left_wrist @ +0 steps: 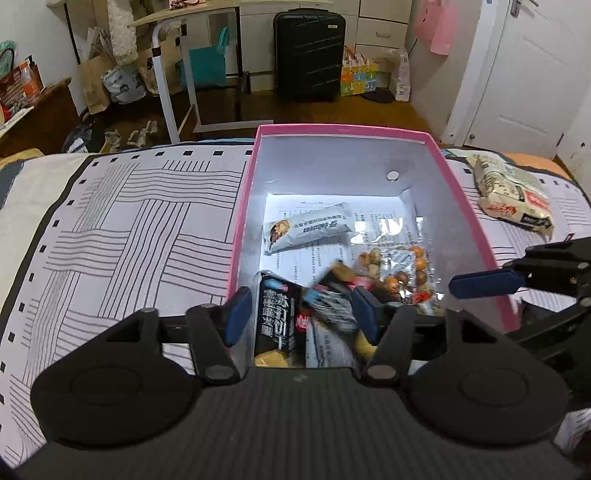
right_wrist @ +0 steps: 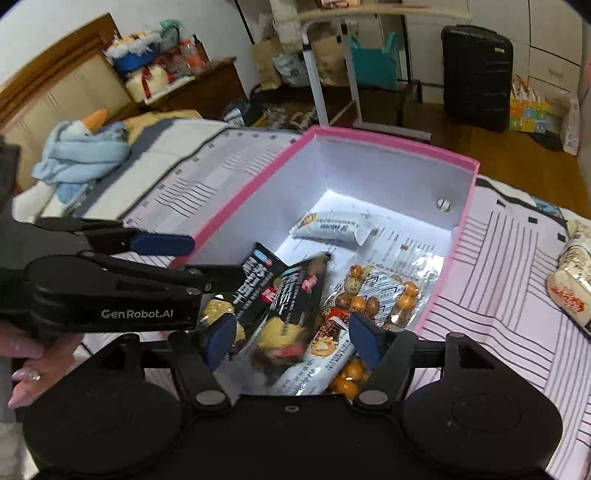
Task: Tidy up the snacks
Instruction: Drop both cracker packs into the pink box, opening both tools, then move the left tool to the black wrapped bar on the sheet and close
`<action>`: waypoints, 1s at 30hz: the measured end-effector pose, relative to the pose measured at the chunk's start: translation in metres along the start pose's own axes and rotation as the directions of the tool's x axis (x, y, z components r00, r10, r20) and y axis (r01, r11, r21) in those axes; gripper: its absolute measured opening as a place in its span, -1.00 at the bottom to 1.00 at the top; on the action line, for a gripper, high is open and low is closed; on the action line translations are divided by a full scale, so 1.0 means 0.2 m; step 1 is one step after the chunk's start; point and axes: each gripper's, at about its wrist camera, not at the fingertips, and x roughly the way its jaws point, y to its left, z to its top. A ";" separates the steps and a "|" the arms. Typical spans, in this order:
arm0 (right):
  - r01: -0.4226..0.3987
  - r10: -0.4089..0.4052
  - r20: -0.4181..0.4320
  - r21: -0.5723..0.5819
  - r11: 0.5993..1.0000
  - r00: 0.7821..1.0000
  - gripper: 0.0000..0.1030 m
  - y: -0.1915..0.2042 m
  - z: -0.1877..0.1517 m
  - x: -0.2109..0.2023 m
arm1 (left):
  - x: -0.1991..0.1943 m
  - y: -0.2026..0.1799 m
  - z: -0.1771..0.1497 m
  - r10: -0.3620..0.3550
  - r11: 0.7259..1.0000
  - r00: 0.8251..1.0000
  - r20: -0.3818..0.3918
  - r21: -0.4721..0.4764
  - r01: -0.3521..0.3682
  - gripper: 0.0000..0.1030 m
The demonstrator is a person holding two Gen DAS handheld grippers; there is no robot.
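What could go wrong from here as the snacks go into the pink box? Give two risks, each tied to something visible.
1. The left gripper and right gripper hang open close together over the pink box; they could collide.
2. The black cracker packets lean on each other near the front wall, so they may slide onto the clear nut bag.

A home bedroom; a bed [left_wrist: 129, 221] with patterned sheet and wooden headboard [right_wrist: 55, 85]; a suitcase [left_wrist: 308, 55] on wood floor; drawers [left_wrist: 380, 33]; a white door [left_wrist: 524, 81]; a plush goose [right_wrist: 81, 147]; bags [left_wrist: 96, 81] along the wall.
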 end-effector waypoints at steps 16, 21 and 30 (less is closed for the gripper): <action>0.181 -0.156 0.284 -0.064 0.981 0.946 0.67 -0.12 -0.22 -0.85 | -0.52 -0.31 0.02 -0.126 0.989 0.990 0.062 0.088 0.120 0.34; 0.184 -0.158 0.253 -0.082 0.979 0.954 0.67 -0.26 -0.29 -0.96 | -0.62 -0.53 0.02 -0.246 0.963 0.968 0.044 0.128 0.239 0.34; 0.205 -0.197 0.094 -0.079 0.976 0.976 0.66 -0.51 -0.48 -0.81 | -0.40 -0.95 -0.01 -0.366 0.918 0.923 -0.122 0.117 0.380 0.27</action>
